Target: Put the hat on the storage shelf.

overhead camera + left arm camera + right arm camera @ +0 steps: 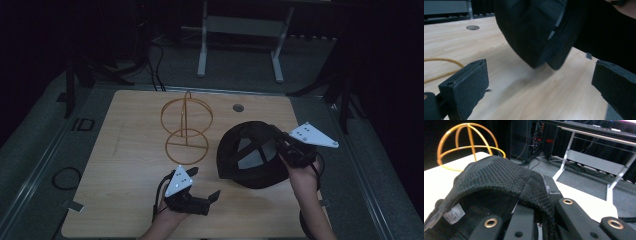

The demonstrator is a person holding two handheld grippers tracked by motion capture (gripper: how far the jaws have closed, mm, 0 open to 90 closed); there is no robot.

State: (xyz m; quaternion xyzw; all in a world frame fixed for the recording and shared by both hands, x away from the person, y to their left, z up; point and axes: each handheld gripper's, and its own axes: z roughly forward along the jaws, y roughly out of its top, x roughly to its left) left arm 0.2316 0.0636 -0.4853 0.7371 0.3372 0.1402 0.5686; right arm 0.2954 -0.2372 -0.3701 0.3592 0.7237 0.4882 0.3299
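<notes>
A black cap (250, 155) is lifted off the wooden table (125, 150), tilted with its inside facing me. My right gripper (284, 146) is shut on its rim; in the right gripper view the mesh fabric (494, 172) is pinched between the jaws (536, 207). An orange wire hat stand (186, 127) is upright to the cap's left, and its dome (466, 145) sits beyond the cap. My left gripper (204, 183) is open near the table's front edge. Its jaws (540, 85) hold nothing and point at the cap (534, 30) hanging just above the wood.
A round cable hole (238, 107) lies in the table's far side. A white desk frame (240, 40) stands on the floor behind. A black cable loop (65, 177) lies on the floor at the left. Bare wood stretches across the table's left half.
</notes>
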